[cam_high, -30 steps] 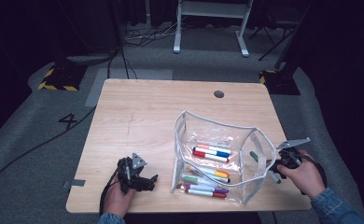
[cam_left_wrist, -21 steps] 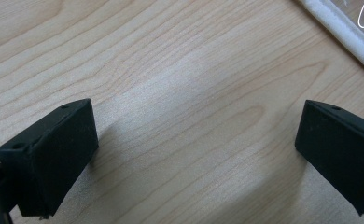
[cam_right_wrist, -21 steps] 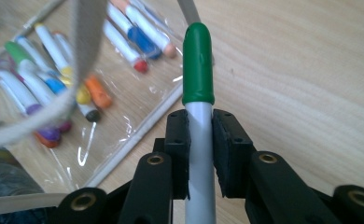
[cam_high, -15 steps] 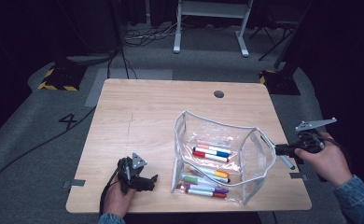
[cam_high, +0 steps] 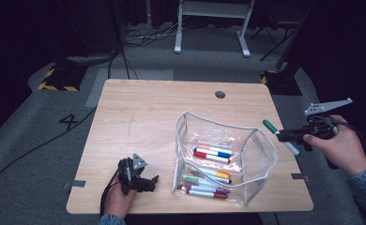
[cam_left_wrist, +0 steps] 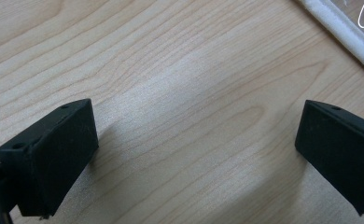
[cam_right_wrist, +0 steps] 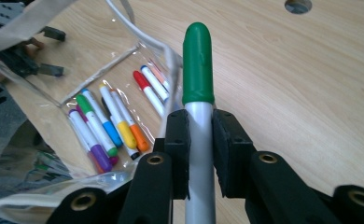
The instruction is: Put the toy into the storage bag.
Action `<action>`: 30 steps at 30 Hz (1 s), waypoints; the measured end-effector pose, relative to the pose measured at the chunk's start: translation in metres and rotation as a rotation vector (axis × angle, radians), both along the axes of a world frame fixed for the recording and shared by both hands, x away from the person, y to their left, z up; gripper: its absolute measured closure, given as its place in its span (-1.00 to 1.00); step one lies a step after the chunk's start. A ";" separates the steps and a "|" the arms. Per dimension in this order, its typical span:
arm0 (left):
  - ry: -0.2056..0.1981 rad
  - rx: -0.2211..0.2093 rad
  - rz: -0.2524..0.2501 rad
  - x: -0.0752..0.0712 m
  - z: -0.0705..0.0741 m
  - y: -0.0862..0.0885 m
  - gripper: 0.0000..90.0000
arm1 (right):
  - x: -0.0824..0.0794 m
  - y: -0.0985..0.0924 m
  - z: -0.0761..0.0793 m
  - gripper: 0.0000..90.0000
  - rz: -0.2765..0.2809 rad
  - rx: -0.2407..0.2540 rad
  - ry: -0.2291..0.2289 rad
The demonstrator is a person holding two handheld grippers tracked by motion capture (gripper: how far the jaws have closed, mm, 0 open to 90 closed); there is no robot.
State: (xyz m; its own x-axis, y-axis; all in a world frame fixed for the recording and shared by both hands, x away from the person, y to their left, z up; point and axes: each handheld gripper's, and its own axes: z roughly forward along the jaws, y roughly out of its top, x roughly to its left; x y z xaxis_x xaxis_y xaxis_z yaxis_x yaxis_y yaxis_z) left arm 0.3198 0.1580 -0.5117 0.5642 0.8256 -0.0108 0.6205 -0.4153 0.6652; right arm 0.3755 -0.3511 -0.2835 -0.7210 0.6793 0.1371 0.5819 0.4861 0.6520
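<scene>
A clear plastic pouch (cam_high: 261,150) with a white zipper rim stands open on the wooden table (cam_high: 148,112); several coloured markers (cam_high: 211,153) lie inside it. My right gripper (cam_high: 280,135) hangs in the air just past the pouch's right side, shut on a green-capped white marker (cam_high: 268,125). In the right gripper view the pads clamp the marker's (cam_right_wrist: 198,65) barrel below its cap, above the pouch's opening (cam_right_wrist: 124,51) and its markers (cam_right_wrist: 106,122). My left gripper (cam_high: 148,180) rests on the table near the front edge, left of the pouch, jaws open (cam_left_wrist: 194,154) over bare wood.
A round cable hole (cam_high: 220,94) sits near the table's far edge. The pouch's zipper rim (cam_left_wrist: 339,35) lies just beyond my left gripper. A white stand's legs (cam_high: 209,28) and cables lie on the dark floor behind the table.
My right gripper has risen from the table beside the pouch and moved up and right with the green marker held in it. The left gripper has stayed put.
</scene>
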 end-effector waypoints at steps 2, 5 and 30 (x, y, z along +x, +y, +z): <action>0.000 0.000 0.000 0.000 0.000 0.000 -1.00 | -0.001 0.005 0.008 0.71 0.024 -0.005 -0.013; 0.000 0.000 0.000 0.000 0.000 0.000 -1.00 | -0.002 0.014 0.017 0.71 0.053 -0.011 -0.027; 0.000 0.000 -0.001 0.000 0.000 0.000 -1.00 | -0.020 0.119 0.033 0.71 0.413 -0.049 -0.036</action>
State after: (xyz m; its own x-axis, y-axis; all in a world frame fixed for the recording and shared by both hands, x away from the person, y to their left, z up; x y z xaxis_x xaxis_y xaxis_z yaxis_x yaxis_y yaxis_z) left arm 0.3198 0.1581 -0.5117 0.5646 0.8253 -0.0109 0.6204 -0.4156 0.6651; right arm 0.3556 -0.2320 -0.2501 -0.9381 0.3367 0.0811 0.3082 0.7049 0.6388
